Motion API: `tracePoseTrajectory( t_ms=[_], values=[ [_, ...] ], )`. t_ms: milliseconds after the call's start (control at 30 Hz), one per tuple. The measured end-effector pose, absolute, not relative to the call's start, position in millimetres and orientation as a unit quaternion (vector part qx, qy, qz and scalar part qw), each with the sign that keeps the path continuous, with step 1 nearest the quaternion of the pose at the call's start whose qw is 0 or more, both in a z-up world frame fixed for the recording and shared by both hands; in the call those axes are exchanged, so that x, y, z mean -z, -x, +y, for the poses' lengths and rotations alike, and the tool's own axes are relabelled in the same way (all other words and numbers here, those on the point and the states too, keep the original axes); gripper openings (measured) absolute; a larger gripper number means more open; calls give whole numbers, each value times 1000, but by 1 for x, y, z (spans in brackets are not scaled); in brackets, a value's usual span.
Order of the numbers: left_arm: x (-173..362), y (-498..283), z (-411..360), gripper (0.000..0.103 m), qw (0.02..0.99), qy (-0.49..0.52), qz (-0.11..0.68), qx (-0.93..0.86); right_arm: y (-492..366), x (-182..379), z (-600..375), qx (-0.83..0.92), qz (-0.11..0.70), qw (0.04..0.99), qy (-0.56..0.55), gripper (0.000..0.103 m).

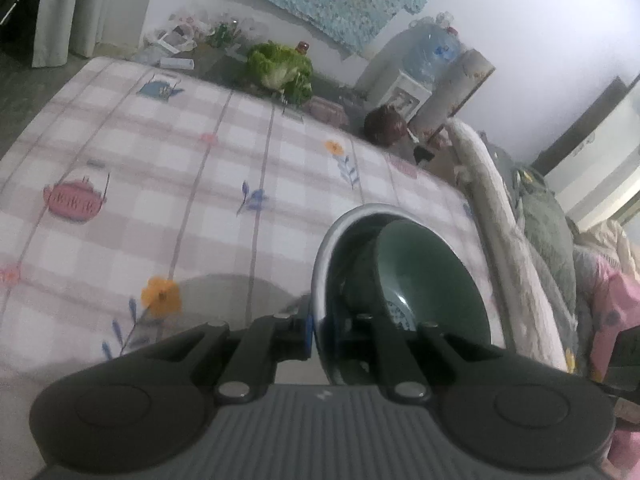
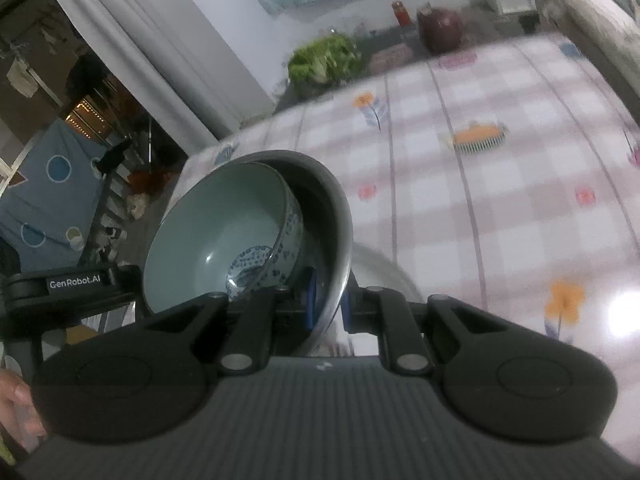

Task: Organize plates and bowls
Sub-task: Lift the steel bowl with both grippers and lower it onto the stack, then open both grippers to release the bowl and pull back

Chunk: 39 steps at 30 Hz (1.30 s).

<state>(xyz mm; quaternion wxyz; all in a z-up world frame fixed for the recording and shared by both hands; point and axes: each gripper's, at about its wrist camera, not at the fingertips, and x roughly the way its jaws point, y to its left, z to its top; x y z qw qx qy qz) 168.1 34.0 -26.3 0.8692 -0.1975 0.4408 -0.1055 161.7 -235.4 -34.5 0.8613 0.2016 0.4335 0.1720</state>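
A steel bowl (image 1: 326, 256) with a celadon-green ceramic bowl (image 1: 432, 272) nested inside it is held tilted above the checked tablecloth (image 1: 180, 184). My left gripper (image 1: 320, 332) is shut on the steel bowl's rim at one side. In the right wrist view the same steel bowl (image 2: 336, 216) and green bowl (image 2: 224, 224), with a blue pattern at its bottom, show. My right gripper (image 2: 328, 304) is shut on the steel rim at the opposite side. The left gripper's body (image 2: 72, 284) shows behind the bowls.
A head of lettuce (image 1: 280, 68), a red-capped bottle (image 2: 402, 12), a dark round jar (image 1: 386, 124) and a pink box (image 1: 326, 110) stand beyond the table's far edge. A water jug (image 1: 432, 50) is by the wall. A padded chair back (image 1: 492, 208) borders the table's right side.
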Motion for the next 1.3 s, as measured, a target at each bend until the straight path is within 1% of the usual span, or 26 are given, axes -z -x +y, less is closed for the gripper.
tracePoseTrajectory(
  t_ms=[200,567,733,800,900,933,967,1000,1067,1100,1133,1167,1233,1267,1300],
  values=[
    [45,-147,28,8,864,185,457,107,-129,54,-240,-161,455,852,-204,12],
    [76,-141,22,12,852,168,487,97,-122,80,-239,-145,473,847,-194,13],
    [79,-142,23,11,852,167,486,99,-124,82,-238,-144,464,854,-186,13],
    [78,-142,22,12,856,160,482,97,-125,82,-238,-140,460,858,-180,14],
    [71,-138,22,17,869,149,463,96,-123,77,-239,-136,446,867,-175,16],
    [67,-136,22,22,876,140,452,94,-122,75,-239,-135,443,869,-173,17],
    [63,-133,21,29,883,126,443,89,-122,73,-239,-133,439,873,-168,19],
    [59,-130,20,32,890,114,434,85,-121,71,-239,-128,434,877,-161,23],
    [51,-124,20,47,898,98,420,80,-118,66,-240,-123,424,884,-153,26],
    [47,-120,20,51,902,91,414,78,-116,63,-241,-118,418,888,-150,35],
    [42,-116,21,59,906,84,406,79,-112,60,-242,-112,410,893,-145,45],
    [37,-112,21,64,910,79,400,81,-109,56,-243,-108,401,899,-141,48],
    [27,-102,19,68,918,61,384,82,-98,48,-245,-102,382,909,-132,55],
    [22,-96,16,73,921,48,378,80,-93,43,-246,-100,377,912,-131,57],
    [16,-88,14,76,925,35,370,79,-87,38,-247,-101,372,913,-131,62]
  ],
)
